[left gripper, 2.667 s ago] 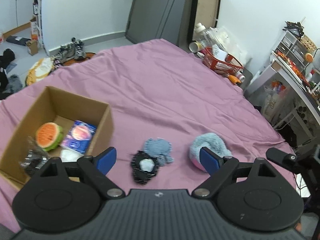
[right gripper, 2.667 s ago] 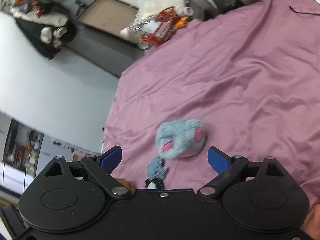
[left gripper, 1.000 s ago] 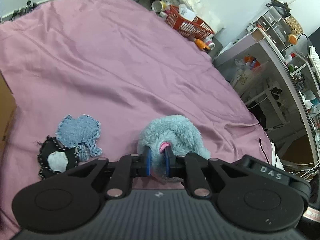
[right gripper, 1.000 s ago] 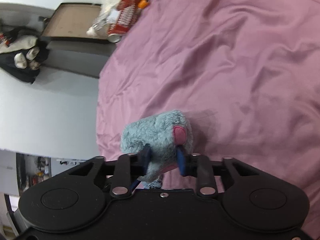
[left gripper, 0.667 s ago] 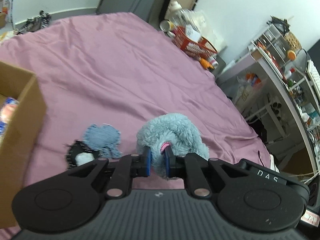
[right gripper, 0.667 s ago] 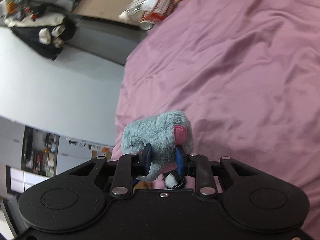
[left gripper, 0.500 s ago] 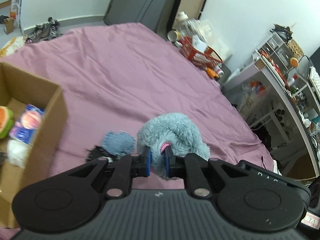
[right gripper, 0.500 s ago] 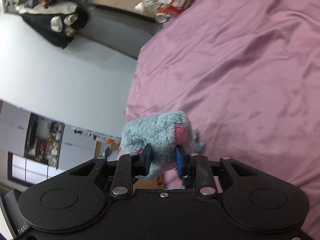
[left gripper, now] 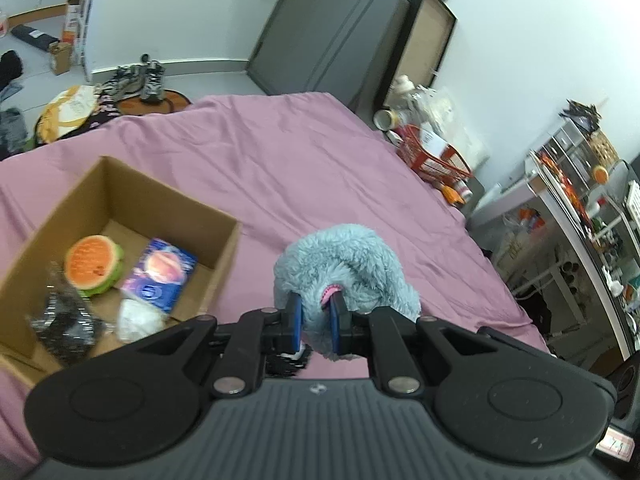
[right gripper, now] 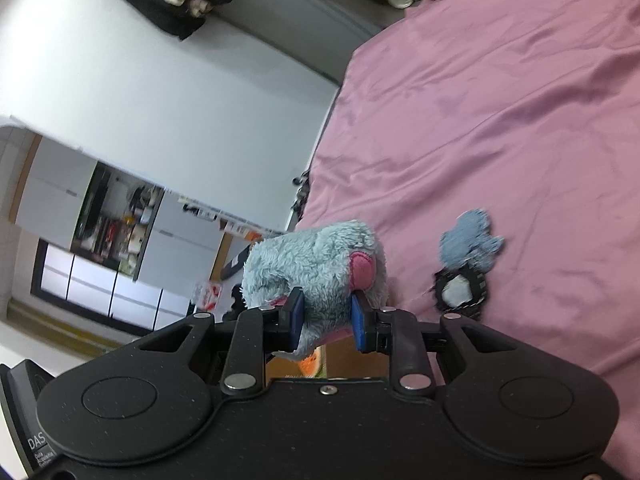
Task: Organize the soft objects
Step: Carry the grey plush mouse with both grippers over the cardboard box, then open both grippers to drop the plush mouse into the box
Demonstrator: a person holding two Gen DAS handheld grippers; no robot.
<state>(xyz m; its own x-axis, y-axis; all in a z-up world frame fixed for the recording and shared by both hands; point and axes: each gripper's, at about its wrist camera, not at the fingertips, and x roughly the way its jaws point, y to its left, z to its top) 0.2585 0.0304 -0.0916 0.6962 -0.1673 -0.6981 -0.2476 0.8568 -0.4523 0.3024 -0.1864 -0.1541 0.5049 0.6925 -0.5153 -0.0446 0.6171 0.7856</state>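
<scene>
Plush toy [left gripper: 340,264], blue-grey and furry with a pink ear patch, was found clamped at once by both grippers and held clear of the purple bedsheet [left gripper: 304,168]. The left gripper [left gripper: 314,326] was closed on a narrow fold of fur at the toy's near side, its blue pads almost meeting. The right gripper [right gripper: 326,320] was closed on a thicker part of the body, its pads set wider apart. In each wrist view the toy sat directly ahead of the fingers, bulging beyond the tips.

Just past the left gripper's fingers, low on the sheet, a black fringed patch [right gripper: 462,292] with a pale centre was noted, and touching its far edge a blue denim patch [right gripper: 470,246]. Both lay on the bedsheet, outside the box.

The cardboard box [left gripper: 224,240] stood open-topped toward the near left corner of the bedsheet, to the left of the held toy in the left wrist view. Its right wall was the part nearest the toy. Inside it were seen a watermelon-slice toy [left gripper: 92,262], a printed packet [left gripper: 160,272], a white wad [left gripper: 138,320] and a dark bundle [left gripper: 62,320].

The coming move was judged to turn on a leftward carry over that right wall. The left gripper was judged the nearer to the box.
</scene>
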